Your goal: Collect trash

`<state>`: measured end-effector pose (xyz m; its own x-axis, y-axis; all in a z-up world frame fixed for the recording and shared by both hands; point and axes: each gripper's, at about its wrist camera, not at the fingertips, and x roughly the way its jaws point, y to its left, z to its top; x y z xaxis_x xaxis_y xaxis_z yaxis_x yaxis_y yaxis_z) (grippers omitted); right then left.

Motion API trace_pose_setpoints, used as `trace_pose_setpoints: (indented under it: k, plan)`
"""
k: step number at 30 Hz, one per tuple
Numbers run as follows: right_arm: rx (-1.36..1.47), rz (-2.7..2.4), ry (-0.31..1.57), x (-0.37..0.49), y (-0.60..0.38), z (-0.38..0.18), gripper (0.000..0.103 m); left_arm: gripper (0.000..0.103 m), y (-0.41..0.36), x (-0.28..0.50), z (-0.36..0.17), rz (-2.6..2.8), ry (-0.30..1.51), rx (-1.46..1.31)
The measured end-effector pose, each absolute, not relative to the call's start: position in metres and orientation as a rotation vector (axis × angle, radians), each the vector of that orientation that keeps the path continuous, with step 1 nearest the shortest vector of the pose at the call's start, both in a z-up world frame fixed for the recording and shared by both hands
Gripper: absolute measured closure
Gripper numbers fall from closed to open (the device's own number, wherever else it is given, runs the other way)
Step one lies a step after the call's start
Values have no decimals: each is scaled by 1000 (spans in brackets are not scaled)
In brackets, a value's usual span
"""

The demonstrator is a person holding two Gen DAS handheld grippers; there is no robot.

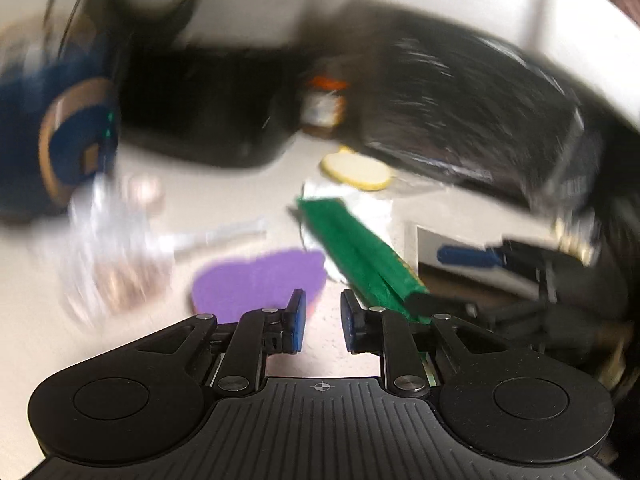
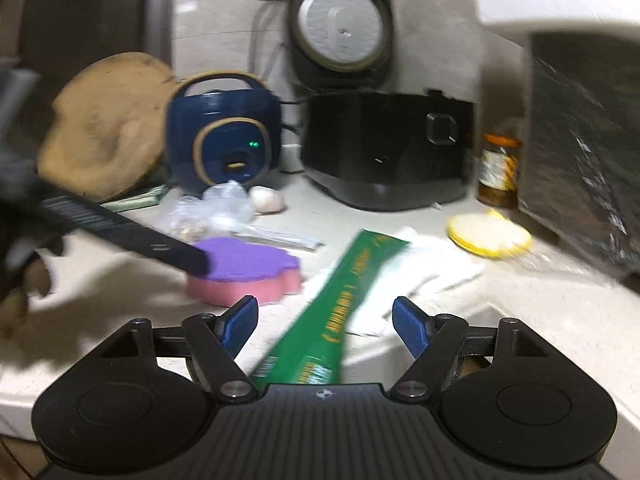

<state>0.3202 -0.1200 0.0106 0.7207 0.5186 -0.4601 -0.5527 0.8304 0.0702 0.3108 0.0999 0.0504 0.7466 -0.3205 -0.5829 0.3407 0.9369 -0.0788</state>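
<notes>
Right wrist: green wrapper (image 2: 340, 308) between right gripper (image 2: 325, 322) (apart).

cookers on the counter: 2, one blue (image 2: 222, 136) + one black (image 2: 386, 152) | sponge (image 2: 248, 270): 1 | green wrapper (image 2: 340, 304): 1 | jar (image 2: 498, 170): 1 | yellow-rimmed lid (image 2: 489, 236): 1 | crumpled clear bag (image 2: 208, 212): 1 | round wooden board (image 2: 106, 132): 1

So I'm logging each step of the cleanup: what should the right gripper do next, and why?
Probably close the right gripper on the green wrapper: its jaws stand open with the wrapper lying between them, not yet pinched.
</notes>
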Motion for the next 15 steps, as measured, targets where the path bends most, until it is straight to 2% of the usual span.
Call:
trace_pose_setpoints:
  k: [3,9,15]
  plan:
    - [-57,594,497,321,-124,9,28,76,90,308,57,-276,595,171]
    - [-51,629,482,309,-124,12,28,78,144,366,45,-148,618,-195]
    - [-52,643,482,296,-134,14,28,77,143,380,23,-201,699,-259]
